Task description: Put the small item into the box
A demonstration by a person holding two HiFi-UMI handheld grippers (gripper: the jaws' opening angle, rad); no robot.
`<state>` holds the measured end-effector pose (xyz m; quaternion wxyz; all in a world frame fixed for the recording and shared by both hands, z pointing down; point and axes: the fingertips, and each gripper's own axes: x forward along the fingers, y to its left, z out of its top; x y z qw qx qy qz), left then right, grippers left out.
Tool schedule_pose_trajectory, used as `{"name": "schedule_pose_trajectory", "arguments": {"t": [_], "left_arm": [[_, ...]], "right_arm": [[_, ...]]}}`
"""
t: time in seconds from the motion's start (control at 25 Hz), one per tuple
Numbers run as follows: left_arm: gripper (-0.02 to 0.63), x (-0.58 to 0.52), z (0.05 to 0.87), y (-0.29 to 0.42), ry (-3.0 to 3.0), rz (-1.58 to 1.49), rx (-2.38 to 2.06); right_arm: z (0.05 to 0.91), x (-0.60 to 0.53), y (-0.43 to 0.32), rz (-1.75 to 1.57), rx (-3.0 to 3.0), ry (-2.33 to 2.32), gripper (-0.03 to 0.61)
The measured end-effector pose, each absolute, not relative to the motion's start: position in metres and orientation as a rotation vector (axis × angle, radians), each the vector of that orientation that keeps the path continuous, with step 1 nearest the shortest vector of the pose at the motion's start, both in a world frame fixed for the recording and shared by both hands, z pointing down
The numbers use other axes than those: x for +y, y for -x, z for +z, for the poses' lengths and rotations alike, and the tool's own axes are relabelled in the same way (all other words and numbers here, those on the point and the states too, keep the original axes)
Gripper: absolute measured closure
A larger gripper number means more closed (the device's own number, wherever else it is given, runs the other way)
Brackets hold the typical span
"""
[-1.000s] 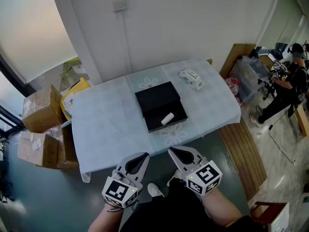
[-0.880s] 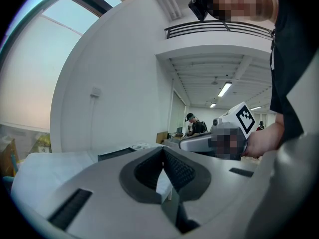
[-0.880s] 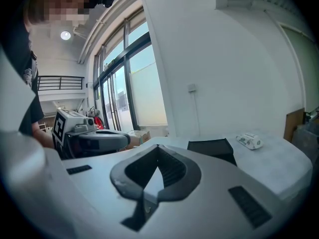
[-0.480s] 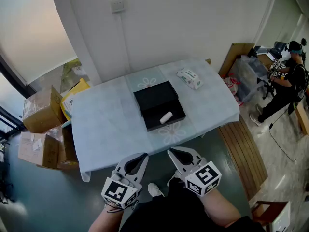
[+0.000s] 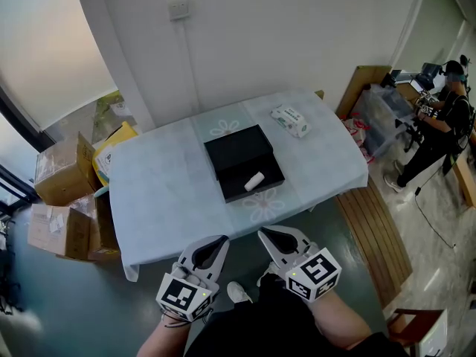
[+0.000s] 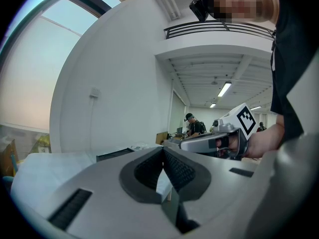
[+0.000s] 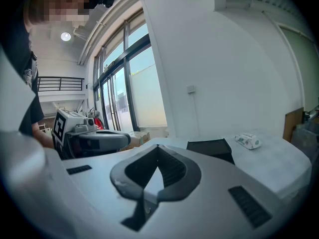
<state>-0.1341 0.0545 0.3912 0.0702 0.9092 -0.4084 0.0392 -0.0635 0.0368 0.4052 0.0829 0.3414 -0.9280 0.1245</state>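
The small item (image 5: 254,181) seems to lie inside the open box (image 5: 236,151), toward its 5 o'clock corner, so little remains; left tool (image 5: 222,239) and right tool (image 5: 263,233) wait closed and empty at 6 o'clock.

The left claw (image 5: 220,239) sits at 7 o'clock in the head view, pointing toward 1 o'clock, jaws together and empty. The right claw (image 5: 265,233) sits at 5 o'clock, pointing toward 11 o'clock, likewise closed and empty.

1. The left gripper (image 6: 163,150), jaws together and empty, faces the table (image 6: 45,171).
2. A black box (image 6: 115,154) lies on the table.
3. The right gripper (image 6: 182,144) hangs right of the table.
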Motion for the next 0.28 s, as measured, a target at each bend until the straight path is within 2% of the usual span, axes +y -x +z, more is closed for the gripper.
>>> {"name": "schedule_pose_trajectory", "arguments": {"t": [0.28], "left_arm": [[0.606,0.0508,0.3963,0.1354,-2.733,0.118,-1.231]], "right_arm": [[0.4087,0.0332,0.0648,0.374,-2.774,-1.018,0.569]]}}
